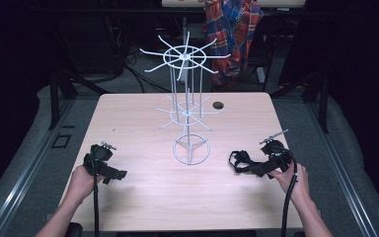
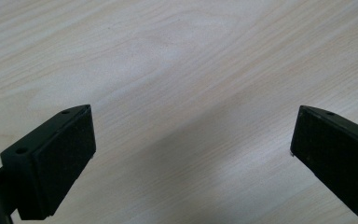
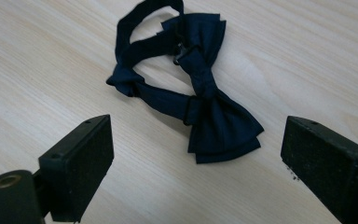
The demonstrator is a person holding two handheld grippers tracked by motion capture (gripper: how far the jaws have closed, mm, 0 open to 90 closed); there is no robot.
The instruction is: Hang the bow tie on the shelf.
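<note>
A dark navy bow tie (image 3: 200,88) with its looped strap lies flat on the light wood table (image 1: 143,197), also seen at the right as the bow tie (image 1: 241,162). My right gripper (image 3: 196,154) hovers just short of it, open, jaws wide on either side of the bow's near wing, touching nothing. In the high view the right gripper (image 1: 264,168) sits at the table's right, pointing left toward the tie. My left gripper (image 1: 116,174) rests low at the left of the table. The left gripper (image 2: 191,140) is open over bare wood.
A white wire display rack (image 1: 190,111) with two tiers of spoke hooks stands on a ring base at the table's middle. A round cable hole (image 1: 218,105) lies behind it. A plaid cloth (image 1: 232,34) hangs beyond the far edge. Dark floor surrounds the table.
</note>
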